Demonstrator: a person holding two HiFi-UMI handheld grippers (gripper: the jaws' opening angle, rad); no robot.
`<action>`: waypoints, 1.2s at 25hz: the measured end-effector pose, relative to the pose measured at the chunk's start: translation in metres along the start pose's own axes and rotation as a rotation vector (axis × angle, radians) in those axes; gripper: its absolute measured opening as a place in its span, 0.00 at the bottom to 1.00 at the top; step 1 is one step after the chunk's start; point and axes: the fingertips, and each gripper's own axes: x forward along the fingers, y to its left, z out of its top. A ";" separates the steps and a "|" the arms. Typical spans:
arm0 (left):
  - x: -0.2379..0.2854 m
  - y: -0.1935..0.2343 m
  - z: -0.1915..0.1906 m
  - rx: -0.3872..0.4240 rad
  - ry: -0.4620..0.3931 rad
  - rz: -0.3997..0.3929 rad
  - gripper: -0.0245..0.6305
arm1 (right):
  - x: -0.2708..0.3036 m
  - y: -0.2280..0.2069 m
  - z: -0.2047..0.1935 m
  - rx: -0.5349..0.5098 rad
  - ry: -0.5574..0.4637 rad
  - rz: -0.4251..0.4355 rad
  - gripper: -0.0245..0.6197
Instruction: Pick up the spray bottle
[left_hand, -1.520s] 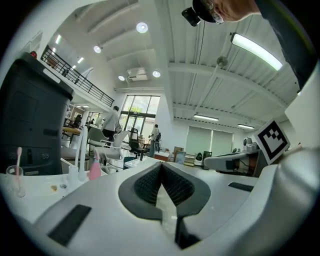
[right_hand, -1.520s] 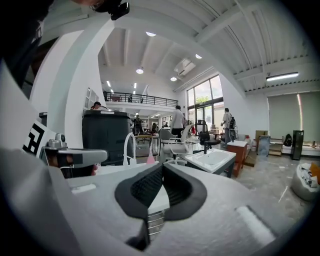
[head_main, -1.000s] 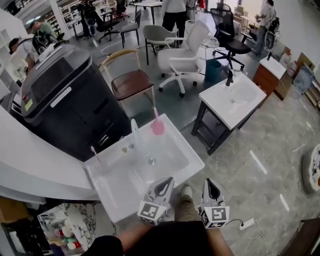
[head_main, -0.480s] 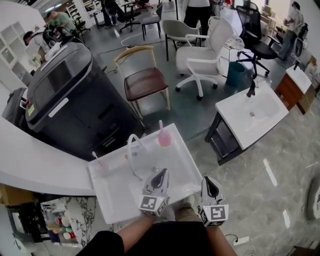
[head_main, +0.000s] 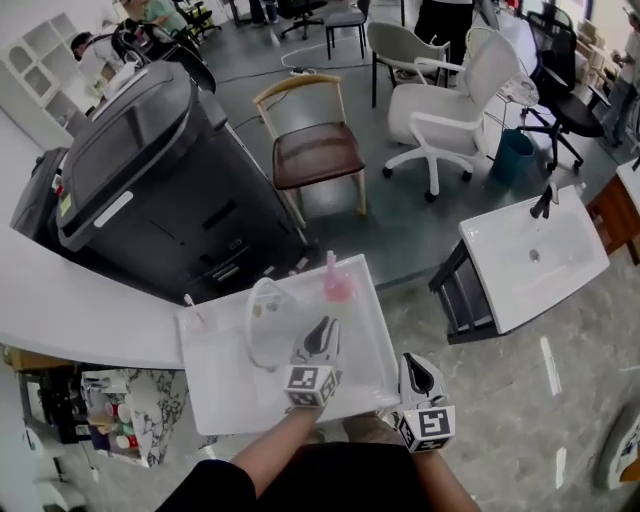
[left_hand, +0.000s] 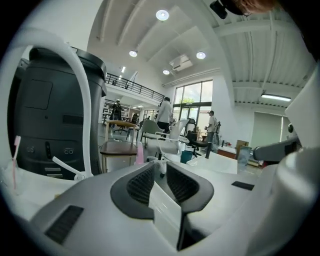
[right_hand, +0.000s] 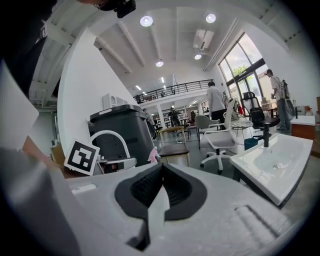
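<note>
The spray bottle (head_main: 335, 283) is small and pink and stands upright at the far edge of a white sink basin (head_main: 215, 400), right of the arched white faucet (head_main: 255, 320). My left gripper (head_main: 320, 335) hovers over the basin just short of the bottle and points at it. Its jaws are opening, with a narrow gap and nothing between them. In the left gripper view the bottle (left_hand: 139, 152) shows small, just left of the left gripper (left_hand: 161, 167). My right gripper (head_main: 418, 370) is off the basin's right front corner, shut and empty. The bottle (right_hand: 151, 155) lies far ahead of the right gripper (right_hand: 162, 167).
A big black machine (head_main: 150, 170) stands behind the basin, with a curved white counter (head_main: 60, 300) at left. A wooden chair (head_main: 315, 150), a white office chair (head_main: 450, 100) and a second sink (head_main: 535, 260) stand beyond. A thin stick (head_main: 192, 305) stands at the basin's left corner.
Both grippers have moved forward. The left one went from the basin's front edge to over the basin, close to the pink bottle. The right one stays beside the basin.
</note>
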 end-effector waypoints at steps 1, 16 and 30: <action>0.009 0.002 -0.004 0.000 0.015 0.009 0.18 | 0.004 -0.004 -0.002 0.000 0.011 0.014 0.04; 0.101 0.059 -0.061 -0.029 0.120 0.118 0.45 | 0.031 -0.006 -0.059 0.006 0.167 0.076 0.04; 0.154 0.091 -0.093 -0.056 0.195 0.200 0.60 | 0.042 -0.057 -0.048 -0.068 0.175 0.022 0.04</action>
